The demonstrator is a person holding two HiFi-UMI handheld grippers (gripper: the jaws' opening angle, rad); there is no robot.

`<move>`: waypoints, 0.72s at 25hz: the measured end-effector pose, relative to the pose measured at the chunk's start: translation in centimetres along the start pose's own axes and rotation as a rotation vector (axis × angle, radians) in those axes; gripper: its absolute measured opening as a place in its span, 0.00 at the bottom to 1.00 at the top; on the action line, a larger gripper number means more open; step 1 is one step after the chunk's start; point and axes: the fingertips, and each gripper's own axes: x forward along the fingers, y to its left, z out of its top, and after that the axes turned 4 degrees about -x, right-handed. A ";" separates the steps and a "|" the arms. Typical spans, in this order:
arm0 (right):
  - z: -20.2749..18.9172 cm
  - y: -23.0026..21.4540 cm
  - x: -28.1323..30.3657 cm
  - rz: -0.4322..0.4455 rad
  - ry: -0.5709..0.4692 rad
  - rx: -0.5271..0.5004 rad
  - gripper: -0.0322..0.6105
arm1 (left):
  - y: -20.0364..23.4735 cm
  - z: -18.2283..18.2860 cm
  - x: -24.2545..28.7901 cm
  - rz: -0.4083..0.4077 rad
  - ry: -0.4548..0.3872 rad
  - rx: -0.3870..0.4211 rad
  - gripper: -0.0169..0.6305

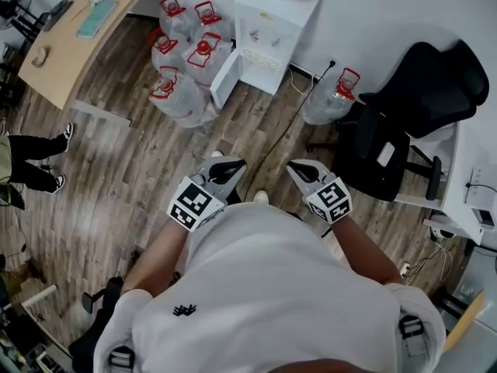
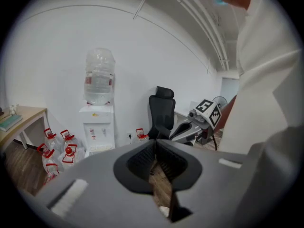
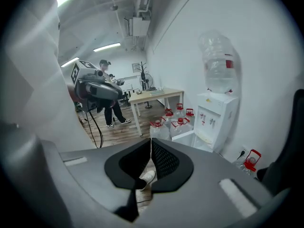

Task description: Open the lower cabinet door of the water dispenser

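The white water dispenser (image 1: 272, 29) stands against the far wall with a clear bottle on top. Its lower cabinet door (image 1: 224, 78) stands swung out to the left. Both grippers are held close to the person's body, well short of the dispenser. The left gripper (image 1: 227, 167) is shut with nothing between its jaws, and its tips meet in the left gripper view (image 2: 156, 144). The right gripper (image 1: 300, 169) is also shut and empty, tips together (image 3: 151, 141). The dispenser (image 3: 216, 115) and its open door (image 3: 183, 137) show beyond the right jaws.
Several water bottles with red caps (image 1: 182, 61) crowd the floor left of the dispenser; another bottle (image 1: 330, 95) sits to its right. A black office chair (image 1: 404, 123) is at right, a wooden desk (image 1: 78, 37) at upper left. A person's legs (image 1: 35, 158) stand at far left.
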 end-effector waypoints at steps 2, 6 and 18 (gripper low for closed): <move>-0.1 0.4 -1.4 -0.003 -0.014 -0.019 0.06 | -1.3 0.1 0.0 0.015 -0.011 -0.006 0.11; -0.1 1.2 -3.7 0.004 -0.048 -0.038 0.05 | -3.2 -0.5 0.1 0.044 -0.021 -0.015 0.11; -0.2 2.4 -7.0 0.011 -0.115 -0.044 0.05 | -6.0 -0.8 0.0 0.090 -0.016 -0.003 0.11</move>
